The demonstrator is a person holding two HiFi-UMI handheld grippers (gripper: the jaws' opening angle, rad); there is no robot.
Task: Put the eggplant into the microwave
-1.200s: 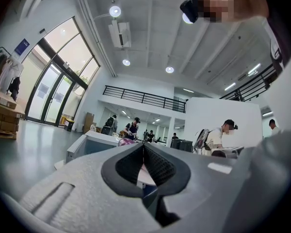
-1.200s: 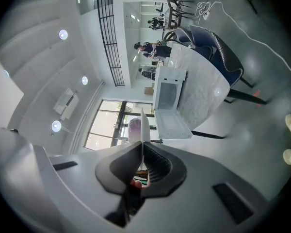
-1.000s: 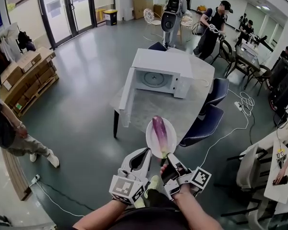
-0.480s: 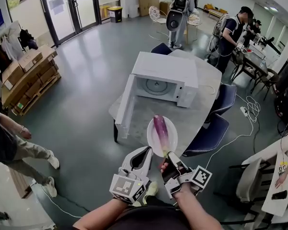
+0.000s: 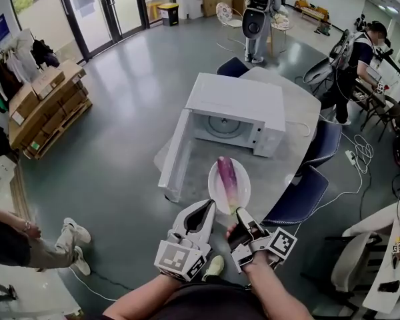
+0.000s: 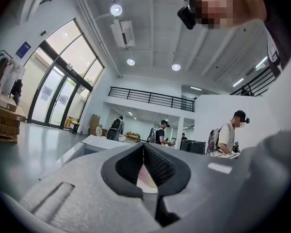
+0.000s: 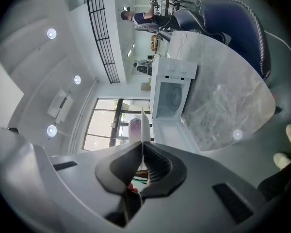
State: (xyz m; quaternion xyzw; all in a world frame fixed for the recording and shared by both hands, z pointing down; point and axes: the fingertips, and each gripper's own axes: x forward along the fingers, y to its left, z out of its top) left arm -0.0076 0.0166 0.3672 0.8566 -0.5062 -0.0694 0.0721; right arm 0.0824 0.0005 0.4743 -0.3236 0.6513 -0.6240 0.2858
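Note:
A purple eggplant (image 5: pixel 226 175) lies on a white oval plate (image 5: pixel 215 189). My right gripper (image 5: pixel 239 213) is shut on the plate's near rim and holds it over the table's (image 5: pixel 290 129) front edge. The white microwave (image 5: pixel 237 102) stands on the table just beyond, its door (image 5: pixel 172 153) swung open to the left and its cavity showing. My left gripper (image 5: pixel 207 209) is shut, its tip beside the plate's near-left edge. In the right gripper view the plate (image 7: pixel 142 125) stands edge-on between the jaws of the right gripper (image 7: pixel 142 147), with the eggplant (image 7: pixel 134 128) behind it and the microwave (image 7: pixel 172 89) ahead.
Two blue chairs (image 5: pixel 303 195) (image 5: pixel 323 142) stand at the table's right side. Cardboard boxes on a pallet (image 5: pixel 47 105) are at the far left. A person (image 5: pixel 20 242) crouches at lower left; other people stand at the back of the room.
The table and microwave have come nearer in the head view. The plate with the eggplant has shifted slightly right and toward the microwave. Both grippers keep their grip states.

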